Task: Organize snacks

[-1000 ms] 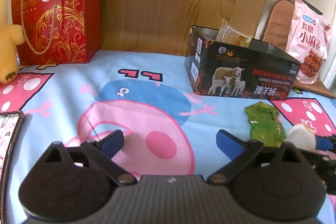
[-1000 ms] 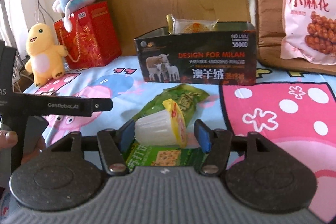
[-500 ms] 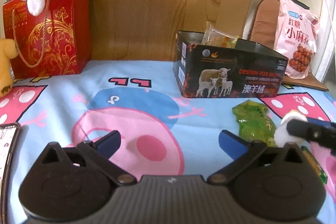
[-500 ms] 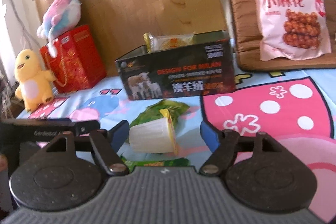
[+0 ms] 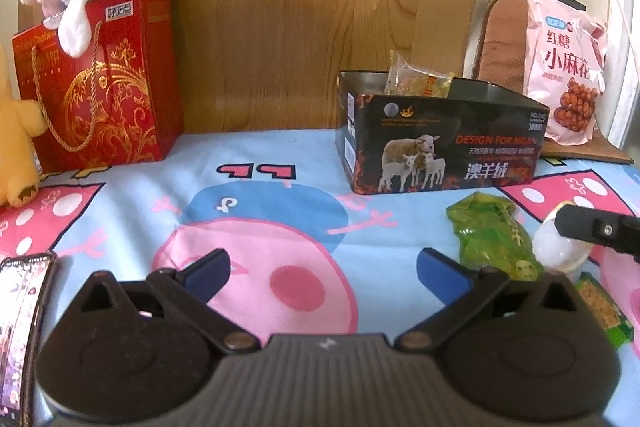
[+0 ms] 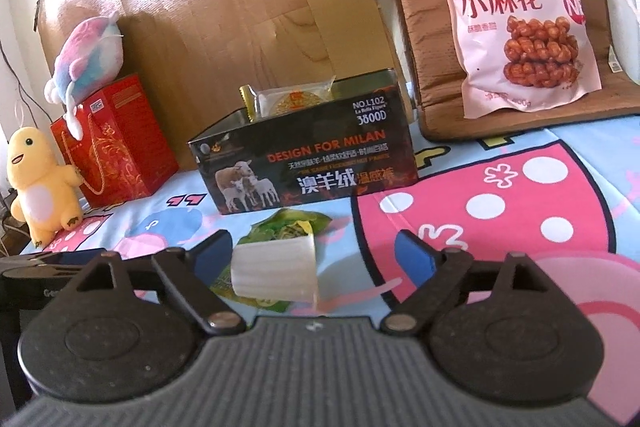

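Blue pads of your right hand-held gripper (image 6: 314,257) are spreading wider, with one white jelly cup (image 6: 274,269) lying on its side between them; the left pad is just beside the cup's base, the right pad stands clear. Under and beyond the cup lie one crumpled green packet (image 6: 286,227) and one flat green cracker pack (image 5: 604,311). Your left hand-held gripper (image 5: 322,267) is spread wide over bare cartoon-print bed sheet (image 6: 520,195). Farther back, one black tin box (image 6: 304,163) holds one yellow pastry packet (image 6: 290,99). One pink snack bag (image 6: 516,15) leans on a brown cushion (image 6: 424,27) at the bed's back right corner.
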`<action>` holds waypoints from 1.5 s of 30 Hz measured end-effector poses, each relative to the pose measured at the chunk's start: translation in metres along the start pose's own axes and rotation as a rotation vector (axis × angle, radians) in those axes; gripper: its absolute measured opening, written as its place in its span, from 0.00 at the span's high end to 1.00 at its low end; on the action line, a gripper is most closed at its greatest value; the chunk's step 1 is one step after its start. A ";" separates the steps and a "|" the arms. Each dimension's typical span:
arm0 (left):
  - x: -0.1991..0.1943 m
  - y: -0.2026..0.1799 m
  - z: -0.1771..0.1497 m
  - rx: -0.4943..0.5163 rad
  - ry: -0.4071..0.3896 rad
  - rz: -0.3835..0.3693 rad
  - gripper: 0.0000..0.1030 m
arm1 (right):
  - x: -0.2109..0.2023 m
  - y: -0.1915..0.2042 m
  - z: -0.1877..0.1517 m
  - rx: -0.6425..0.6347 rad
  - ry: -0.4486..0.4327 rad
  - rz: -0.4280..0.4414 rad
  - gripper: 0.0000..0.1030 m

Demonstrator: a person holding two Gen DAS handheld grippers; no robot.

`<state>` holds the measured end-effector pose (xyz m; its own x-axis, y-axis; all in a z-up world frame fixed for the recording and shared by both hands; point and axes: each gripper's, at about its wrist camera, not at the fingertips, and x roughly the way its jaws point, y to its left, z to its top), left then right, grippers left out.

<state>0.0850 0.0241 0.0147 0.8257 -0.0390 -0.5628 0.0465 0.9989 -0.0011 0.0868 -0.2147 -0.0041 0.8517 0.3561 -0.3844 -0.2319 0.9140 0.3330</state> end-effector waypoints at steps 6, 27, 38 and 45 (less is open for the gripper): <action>-0.001 0.000 0.001 0.008 -0.012 0.001 0.00 | 0.000 -0.001 0.000 0.017 -0.009 -0.029 0.06; -0.009 0.057 0.008 -0.264 -0.080 -0.053 0.00 | 0.088 0.038 0.054 -0.099 0.334 -0.070 0.37; -0.006 0.068 0.008 -0.318 -0.060 -0.167 0.04 | 0.055 0.113 -0.002 -0.528 0.416 0.331 0.36; 0.004 0.059 0.004 -0.302 0.016 -0.287 0.14 | 0.008 0.106 -0.019 -0.478 0.331 0.317 0.14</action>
<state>0.0931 0.0830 0.0155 0.7942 -0.3188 -0.5173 0.1043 0.9102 -0.4008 0.0603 -0.1110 0.0117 0.5361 0.5934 -0.6003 -0.6956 0.7135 0.0841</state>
